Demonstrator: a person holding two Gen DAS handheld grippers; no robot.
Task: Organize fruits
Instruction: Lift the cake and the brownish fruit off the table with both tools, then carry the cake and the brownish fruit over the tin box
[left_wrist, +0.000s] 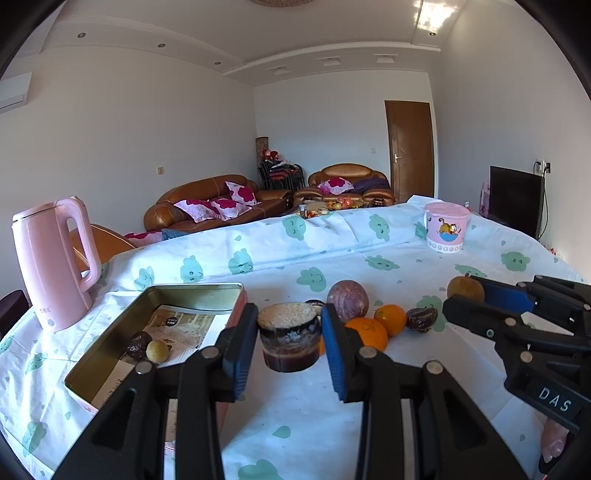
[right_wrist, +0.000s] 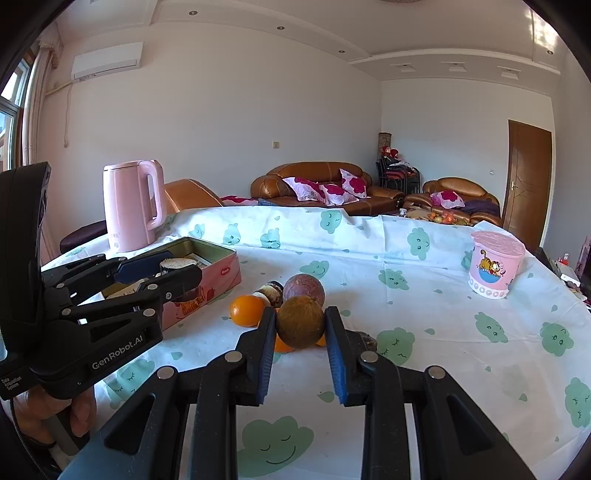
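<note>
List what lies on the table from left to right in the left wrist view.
Pink kettle → tin → sugarcane piece in the left gripper → purple passion fruit → dark wrinkled fruit → brown fruit in the right gripper.

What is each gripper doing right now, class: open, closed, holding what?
Left gripper: closed on a cut sugarcane piece.
Right gripper: closed on a round brown fruit.
</note>
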